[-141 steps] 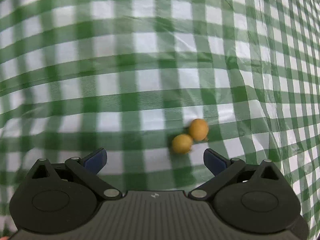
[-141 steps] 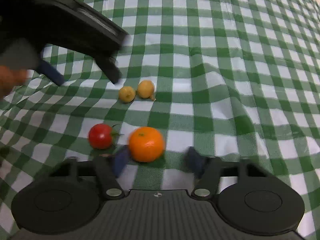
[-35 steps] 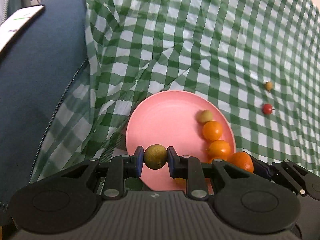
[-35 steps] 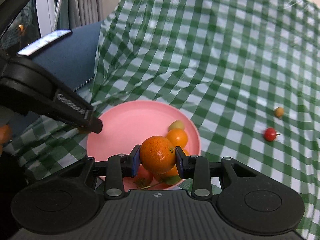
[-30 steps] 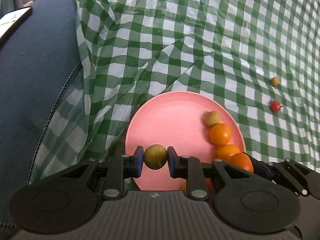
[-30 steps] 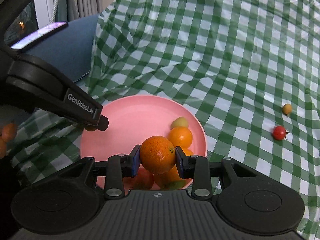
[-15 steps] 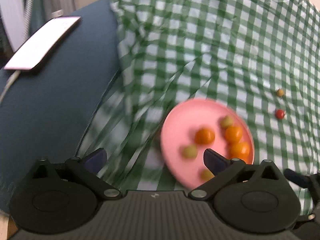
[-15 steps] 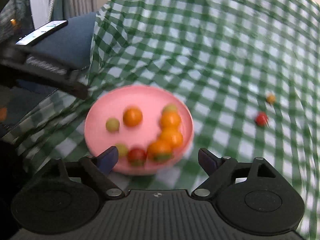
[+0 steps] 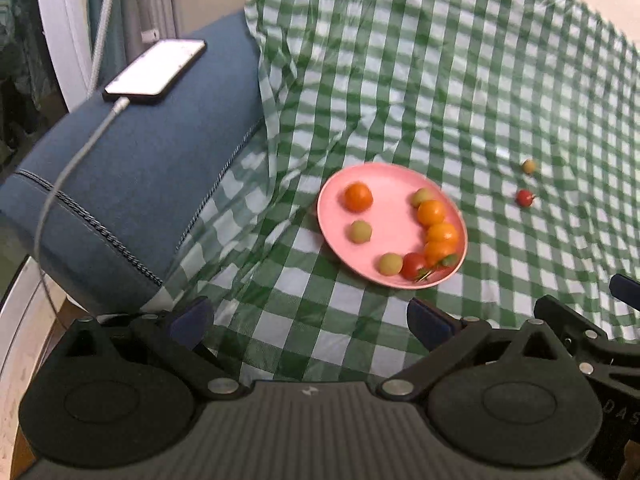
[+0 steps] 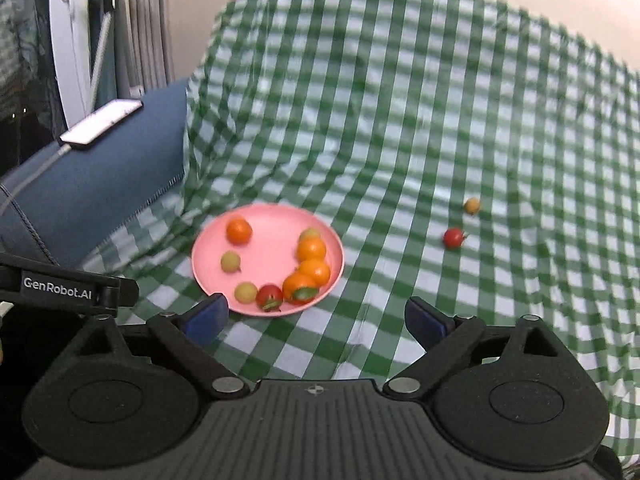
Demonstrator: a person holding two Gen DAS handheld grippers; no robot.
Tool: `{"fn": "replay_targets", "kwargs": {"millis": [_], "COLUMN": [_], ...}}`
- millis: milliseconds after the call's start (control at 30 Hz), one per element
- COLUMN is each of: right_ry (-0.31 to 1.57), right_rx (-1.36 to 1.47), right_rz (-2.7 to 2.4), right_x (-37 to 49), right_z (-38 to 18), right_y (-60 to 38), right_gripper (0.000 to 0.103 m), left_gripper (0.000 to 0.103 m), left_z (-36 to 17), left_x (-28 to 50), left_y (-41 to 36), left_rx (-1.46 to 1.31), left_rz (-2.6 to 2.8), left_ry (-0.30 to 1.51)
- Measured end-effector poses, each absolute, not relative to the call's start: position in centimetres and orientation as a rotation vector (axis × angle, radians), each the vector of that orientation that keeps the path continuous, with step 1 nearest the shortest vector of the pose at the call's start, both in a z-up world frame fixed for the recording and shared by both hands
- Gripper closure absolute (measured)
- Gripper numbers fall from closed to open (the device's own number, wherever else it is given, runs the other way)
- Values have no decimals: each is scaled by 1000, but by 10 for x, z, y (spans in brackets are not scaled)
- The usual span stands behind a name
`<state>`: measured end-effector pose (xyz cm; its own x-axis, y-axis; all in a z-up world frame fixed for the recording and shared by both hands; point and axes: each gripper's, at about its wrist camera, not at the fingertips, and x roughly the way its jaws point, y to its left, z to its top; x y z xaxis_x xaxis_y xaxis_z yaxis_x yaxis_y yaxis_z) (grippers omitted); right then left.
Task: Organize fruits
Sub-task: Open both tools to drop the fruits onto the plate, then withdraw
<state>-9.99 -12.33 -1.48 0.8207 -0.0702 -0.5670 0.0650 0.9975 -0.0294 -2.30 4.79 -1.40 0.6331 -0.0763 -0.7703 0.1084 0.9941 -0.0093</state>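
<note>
Blur softens my pink plate at centre frame, left gripper spread empty, right gripper opening empty.

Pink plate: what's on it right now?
On the pink plate: four oranges, three small yellow-green fruits and one red tomato. Anything beneath the clustered fruit is hidden.
</note>
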Motion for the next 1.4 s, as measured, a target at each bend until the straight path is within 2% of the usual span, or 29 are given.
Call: {"fn": "replay_targets", "kwargs": {"millis": [267,667,1400], "right_ry": [494,426,448], "right_rx": [-36,-36,-23], "right_rz": [-73,-80,-78], "right_x": [-135,-169,-172], "right_z": [12,28,24], "right_y": [-118,-112,-106], "right_gripper": [7,6,5], "left_gripper": [0,0,0], "left_z": [10,29,24], "left_x": [-56,-87,-87], "left_y": [55,62,64], "left_rx": [2,-18,-17], "left_rz": [-104,-112,-112], "left_ry": [806,751,776]}}
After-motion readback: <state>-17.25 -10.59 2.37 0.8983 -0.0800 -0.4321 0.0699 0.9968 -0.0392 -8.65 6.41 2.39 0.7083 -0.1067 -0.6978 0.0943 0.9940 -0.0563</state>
